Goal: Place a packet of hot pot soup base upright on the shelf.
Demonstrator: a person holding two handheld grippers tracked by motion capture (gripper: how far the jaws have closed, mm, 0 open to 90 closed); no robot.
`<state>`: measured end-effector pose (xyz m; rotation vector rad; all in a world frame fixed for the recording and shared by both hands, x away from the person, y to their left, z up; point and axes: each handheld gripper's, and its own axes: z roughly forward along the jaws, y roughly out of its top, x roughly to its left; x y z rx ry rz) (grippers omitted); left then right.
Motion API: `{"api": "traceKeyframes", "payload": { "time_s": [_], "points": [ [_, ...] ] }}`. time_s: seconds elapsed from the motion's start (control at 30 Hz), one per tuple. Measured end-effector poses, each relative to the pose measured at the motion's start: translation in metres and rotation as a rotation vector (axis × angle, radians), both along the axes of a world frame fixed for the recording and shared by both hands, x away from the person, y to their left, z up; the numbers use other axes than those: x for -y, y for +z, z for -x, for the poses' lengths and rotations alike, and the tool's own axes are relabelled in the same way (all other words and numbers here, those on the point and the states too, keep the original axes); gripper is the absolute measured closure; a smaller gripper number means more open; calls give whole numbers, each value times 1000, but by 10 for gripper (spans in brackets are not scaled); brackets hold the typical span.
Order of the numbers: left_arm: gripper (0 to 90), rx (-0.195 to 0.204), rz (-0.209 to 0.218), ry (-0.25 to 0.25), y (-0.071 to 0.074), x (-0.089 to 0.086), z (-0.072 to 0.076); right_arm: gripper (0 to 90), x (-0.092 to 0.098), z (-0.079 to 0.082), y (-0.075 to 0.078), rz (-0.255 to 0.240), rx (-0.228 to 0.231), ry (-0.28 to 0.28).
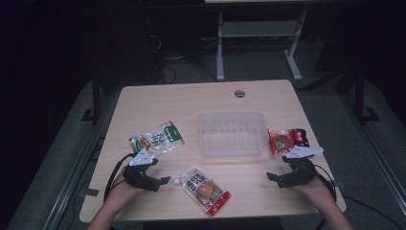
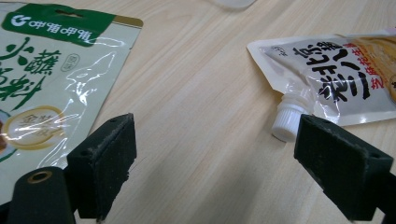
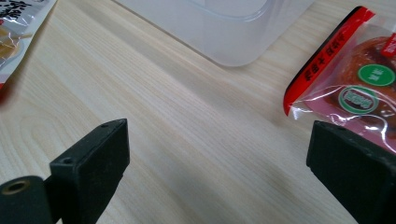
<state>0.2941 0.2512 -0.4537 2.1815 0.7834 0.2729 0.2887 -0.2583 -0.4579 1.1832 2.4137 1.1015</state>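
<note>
Light wood surface point(image 1: 158, 100), dim room. Clear plastic tray point(image 1: 231, 133) sits near the middle of it, with nothing visible inside.

Left hand-held gripper point(image 1: 160, 181) rests low at the near left of the surface, jaws spread wide, nothing between them but bare wood. In the left gripper view, its jaws frame two packets: a green-and-white pouch point(image 2: 44, 79) lies flat just beyond the left jaw, partly hidden by it, and a spouted pouch point(image 2: 341, 77) with a white screw cap point(image 2: 288, 122) lies just beyond the right jaw, cap pointing toward the gap. Cap and jaw look very close; contact cannot be judged. From the high view the green-and-white pouch point(image 1: 157, 139) lies just past the left hand-held gripper, and the spouted pouch point(image 1: 206, 189) lies to its right, near the front edge, red at its lower end.

Right hand-held gripper point(image 1: 271, 177) rests at the near right, jaws likewise wide apart with only wood between them. A red packet point(image 1: 286, 141) lies just beyond it, beside the tray's right wall. In the right gripper view the red packet point(image 3: 359, 79) lies partly behind the right jaw; the tray corner point(image 3: 233, 32) stands ahead, apart from both jaws.

Open wood lies between the two grippers; the spouted pouch lies in that stretch, nearer the left one.

Small round grommet point(image 1: 240, 93) at the far edge of the surface. White desk legs point(image 1: 220, 45) on the floor behind.
</note>
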Motion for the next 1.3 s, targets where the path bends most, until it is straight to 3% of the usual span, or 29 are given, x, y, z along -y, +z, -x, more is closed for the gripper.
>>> {"api": "traceKeyframes", "payload": {
  "time_s": [0.17, 0.23, 0.3, 0.37, 0.4, 0.5, 0.53, 0.57, 0.73, 0.97, 1.3],
  "points": [
    [127, -3, -6, -1, 2, -2, 0, 62, 2, 1, 5, 11, 8, -1],
    [130, -12, -6, 7, 3, -3, -1, 133, 8, 1, 12, 12, 10, -17],
    [130, -14, -7, 7, 3, -3, -1, 136, 10, 0, 14, 10, 12, -23],
    [130, -11, -9, 11, 3, -3, 0, 233, 13, -2, 16, -5, -5, -42],
    [131, -14, -12, 12, 4, -4, 0, 340, 14, -7, 19, -10, -18, -62],
    [133, -8, -17, 6, 4, -4, 1, 552, 14, -15, 24, -7, -39, -75],
    [133, -9, -21, 3, 4, -5, 2, 552, 14, -15, 24, -7, -39, -75],
    [133, -15, -18, 11, 4, -7, 3, 682, 13, -19, 28, 3, -35, -89],
    [133, -13, 11, 31, 6, -13, 3, 889, 14, -28, 33, 17, -23, -107],
    [133, 3, -5, 38, 9, -16, 5, 896, 20, -52, 35, 22, -1, -108],
    [133, 1, 12, 49, 9, -19, 7, 897, 26, -91, 35, 18, 20, -147]
  ]
}}
